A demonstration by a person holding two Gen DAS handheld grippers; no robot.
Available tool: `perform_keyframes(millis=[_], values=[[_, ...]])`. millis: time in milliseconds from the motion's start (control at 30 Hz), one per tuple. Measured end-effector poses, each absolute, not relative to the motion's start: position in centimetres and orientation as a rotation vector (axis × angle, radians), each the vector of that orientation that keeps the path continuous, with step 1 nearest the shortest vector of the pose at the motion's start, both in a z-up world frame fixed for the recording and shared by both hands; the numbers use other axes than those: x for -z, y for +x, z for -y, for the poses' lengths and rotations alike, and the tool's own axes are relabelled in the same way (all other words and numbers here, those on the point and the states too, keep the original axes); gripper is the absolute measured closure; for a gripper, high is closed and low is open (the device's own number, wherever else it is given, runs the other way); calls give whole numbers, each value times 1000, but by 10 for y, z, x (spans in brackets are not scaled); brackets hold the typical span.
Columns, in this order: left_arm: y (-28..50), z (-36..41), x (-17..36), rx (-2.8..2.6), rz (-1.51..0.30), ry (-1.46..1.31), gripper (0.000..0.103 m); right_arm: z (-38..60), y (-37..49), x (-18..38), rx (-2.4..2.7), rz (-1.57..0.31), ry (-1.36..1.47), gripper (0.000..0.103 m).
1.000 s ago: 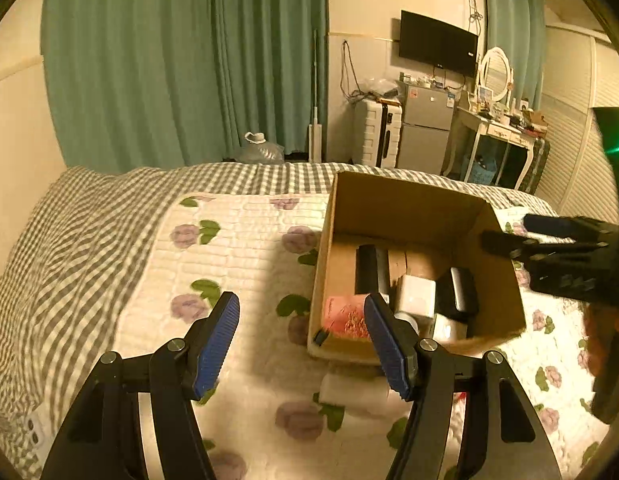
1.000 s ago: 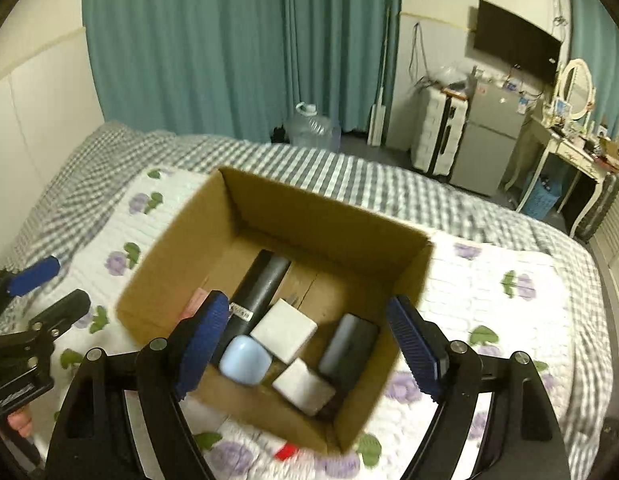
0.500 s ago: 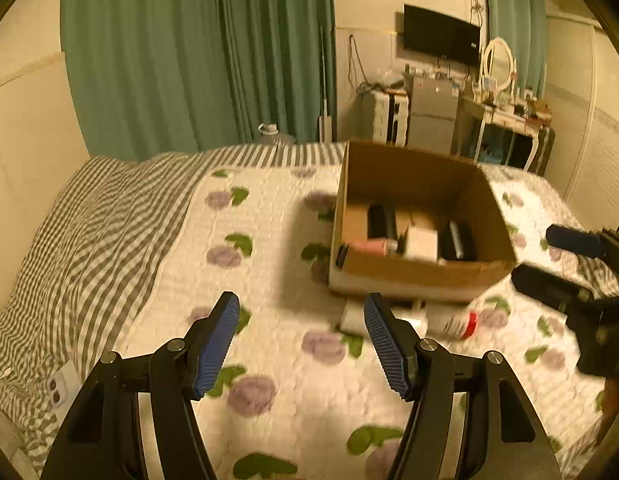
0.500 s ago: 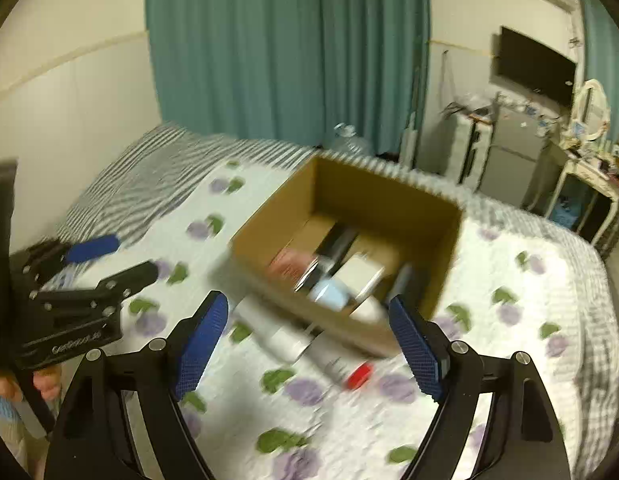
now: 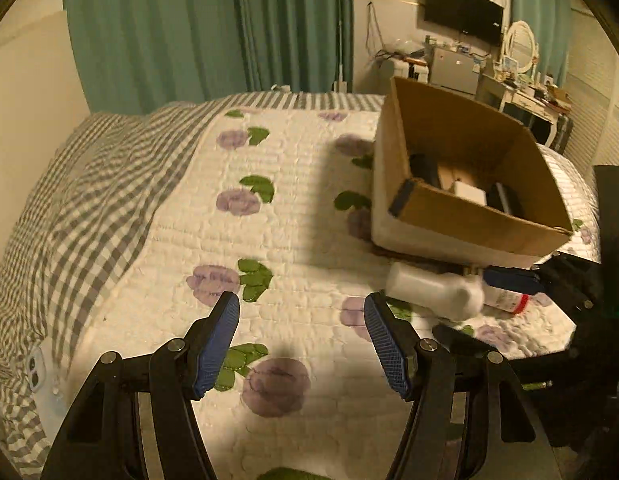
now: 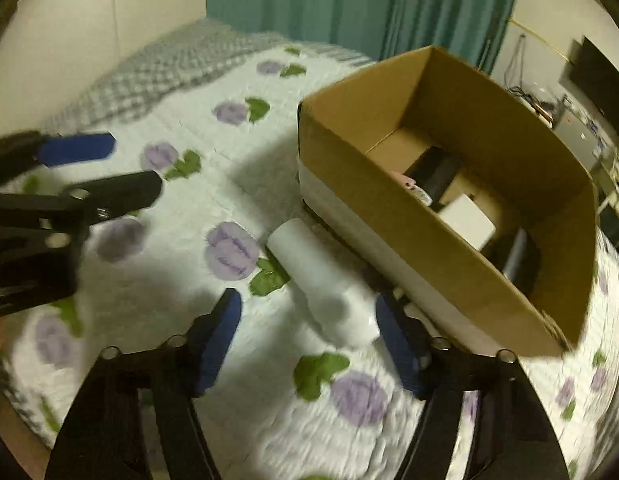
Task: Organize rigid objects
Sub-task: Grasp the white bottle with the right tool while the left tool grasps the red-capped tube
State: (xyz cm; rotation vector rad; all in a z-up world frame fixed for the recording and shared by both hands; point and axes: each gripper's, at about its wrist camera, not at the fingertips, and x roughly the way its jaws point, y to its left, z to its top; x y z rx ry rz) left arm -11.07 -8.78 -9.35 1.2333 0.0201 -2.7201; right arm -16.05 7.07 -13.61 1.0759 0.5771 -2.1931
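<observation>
A brown cardboard box sits on the floral quilt and holds several black and white items. A white bottle lies on the quilt against the box's near side. A second bottle with a red cap lies beside it. My right gripper is open, its fingers on either side of the white bottle's near end, not touching. My left gripper is open and empty over bare quilt, left of the bottles.
The quilt covers a bed with a grey checked sheet on the left. A phone lies at the bed's left edge. Green curtains, a TV and a dressing table stand behind the bed.
Both grippers have pulled back from over the box and come down toward the quilt. The right gripper now straddles the white bottle. Both stay open.
</observation>
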Motion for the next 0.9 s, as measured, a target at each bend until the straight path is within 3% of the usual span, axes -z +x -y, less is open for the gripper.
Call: perform_keyframes(millis=[167,267,400,533,733,900], values=[[-120,103,105,2715,-131,1269,35,-53,-181,162,2175,-734,1097,45],[-123,107,110,2705,-158,1282,35,-52,-196,178,2164,-770,1185,54],[-125,105,113,2704,-140,1294,35,-59,-191,175,2184,-738,1168,57],[-125,93,110,2729,-98,1294,35,-87,-162,150,2188,-586,1146,57],[-129,42,116,2774,0,1364,35,-163,-133,118,2295,-422,1138,58],[-137,-9,121,2811,29,1433,35,-213,-161,100,2452,-377,1175,58]])
